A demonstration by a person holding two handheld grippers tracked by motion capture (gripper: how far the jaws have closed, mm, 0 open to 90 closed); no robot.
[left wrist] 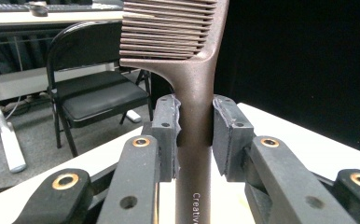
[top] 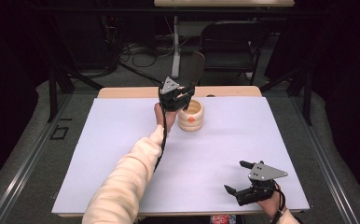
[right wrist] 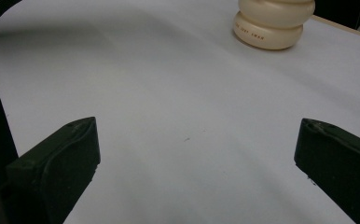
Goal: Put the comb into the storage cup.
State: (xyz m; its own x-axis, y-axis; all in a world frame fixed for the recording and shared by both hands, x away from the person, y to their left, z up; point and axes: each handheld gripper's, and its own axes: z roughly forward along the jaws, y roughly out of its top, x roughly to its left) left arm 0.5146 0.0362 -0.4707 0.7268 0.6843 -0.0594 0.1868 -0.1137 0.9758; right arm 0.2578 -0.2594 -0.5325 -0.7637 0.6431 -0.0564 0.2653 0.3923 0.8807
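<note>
My left gripper point(top: 183, 94) is shut on the handle of a brown comb point(top: 196, 65), which stands upright with its teeth at the top. In the left gripper view the two pads point(left wrist: 166, 126) press the comb's handle point(left wrist: 194, 107) from both sides. The gripper and comb hover at the near left rim of a cream ridged cup point(top: 190, 116) at the back middle of the white table sheet point(top: 122, 140). My right gripper point(top: 234, 176) rests low at the front right, open with nothing between its jaws point(right wrist: 197, 154). The cup point(right wrist: 271, 23) stands far ahead of it.
A black folding chair point(top: 229, 42) stands behind the table and also shows in the left gripper view point(left wrist: 94, 93). A white stand pole point(top: 176, 42) and cables lie on the floor beyond the wooden back edge point(top: 131, 92).
</note>
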